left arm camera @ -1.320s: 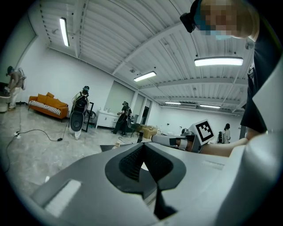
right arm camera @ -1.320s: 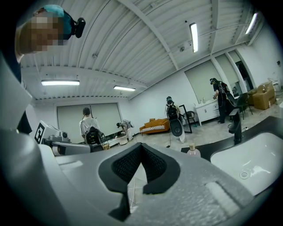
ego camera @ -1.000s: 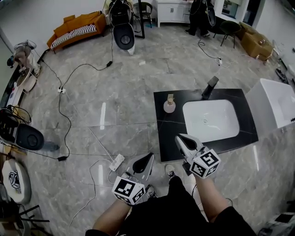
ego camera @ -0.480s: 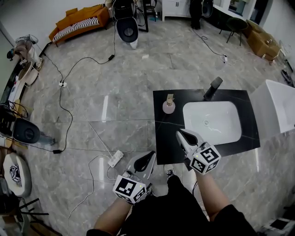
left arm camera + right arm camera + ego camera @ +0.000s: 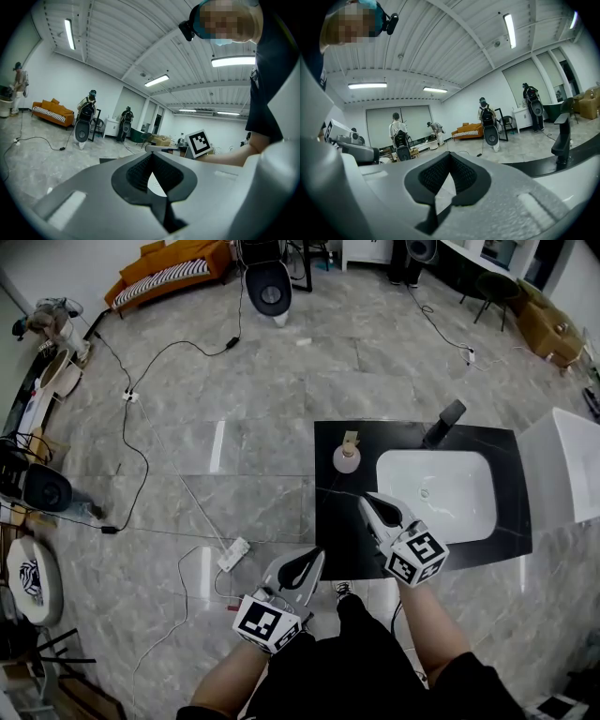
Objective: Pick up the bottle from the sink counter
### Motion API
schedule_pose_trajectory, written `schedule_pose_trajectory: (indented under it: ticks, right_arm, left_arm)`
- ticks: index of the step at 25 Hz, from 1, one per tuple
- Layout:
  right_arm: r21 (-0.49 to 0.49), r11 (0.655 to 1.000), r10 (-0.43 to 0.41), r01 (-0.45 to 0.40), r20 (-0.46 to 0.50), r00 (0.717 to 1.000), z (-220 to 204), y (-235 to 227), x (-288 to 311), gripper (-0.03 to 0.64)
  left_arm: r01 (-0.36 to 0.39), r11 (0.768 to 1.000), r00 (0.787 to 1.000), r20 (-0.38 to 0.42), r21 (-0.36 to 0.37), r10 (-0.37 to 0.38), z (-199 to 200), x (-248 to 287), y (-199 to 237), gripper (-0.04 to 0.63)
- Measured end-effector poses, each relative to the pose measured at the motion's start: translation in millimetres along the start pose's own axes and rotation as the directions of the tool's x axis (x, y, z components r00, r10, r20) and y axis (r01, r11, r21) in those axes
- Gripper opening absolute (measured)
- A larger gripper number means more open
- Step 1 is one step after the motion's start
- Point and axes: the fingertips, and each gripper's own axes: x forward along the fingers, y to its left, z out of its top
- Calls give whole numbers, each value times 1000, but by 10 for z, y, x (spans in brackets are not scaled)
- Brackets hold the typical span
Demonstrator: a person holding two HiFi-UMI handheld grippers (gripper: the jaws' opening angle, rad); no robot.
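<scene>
The bottle (image 5: pixel 347 457), a small pink pump dispenser, stands upright on the black sink counter (image 5: pixel 328 521), left of the white basin (image 5: pixel 436 495). My right gripper (image 5: pixel 366 500) is over the counter's front left part, shut and empty, pointing at the bottle from a short way off. My left gripper (image 5: pixel 317 556) hangs lower left, off the counter's front edge, also shut with nothing in it. In the right gripper view the shut jaws of the right gripper (image 5: pixel 450 154) hide the bottle; the black faucet (image 5: pixel 561 136) shows at the right. In the left gripper view the left gripper (image 5: pixel 151 154) is shut.
A black faucet (image 5: pixel 443 423) rises behind the basin. A white cabinet (image 5: pixel 567 470) adjoins the counter's right side. Cables and a power strip (image 5: pixel 234 554) lie on the marble floor to the left. People with equipment stand far off near an orange sofa (image 5: pixel 183 263).
Both grippers have moved forward toward the counter. The right one now reaches further over the counter, nearer the bottle. Both stay shut.
</scene>
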Motion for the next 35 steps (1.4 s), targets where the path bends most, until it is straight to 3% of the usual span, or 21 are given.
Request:
schedule_pose_trajectory:
  ticks: [20, 28, 35]
  right_arm:
    - [-67, 998, 21, -23, -43, 999, -308, -606, 523, 3]
    - [-72, 997, 7, -13, -78, 997, -534, -860, 748, 68]
    - [-138, 989, -64, 50, -97, 993, -709, -1118, 992, 132]
  left_arm:
    - [-50, 999, 999, -20, -2, 50, -272, 428, 132, 3]
    - [-64, 998, 998, -16, -19, 63, -361, 543, 110, 3]
    - [-102, 994, 994, -34, -37, 100, -483, 580, 197, 3]
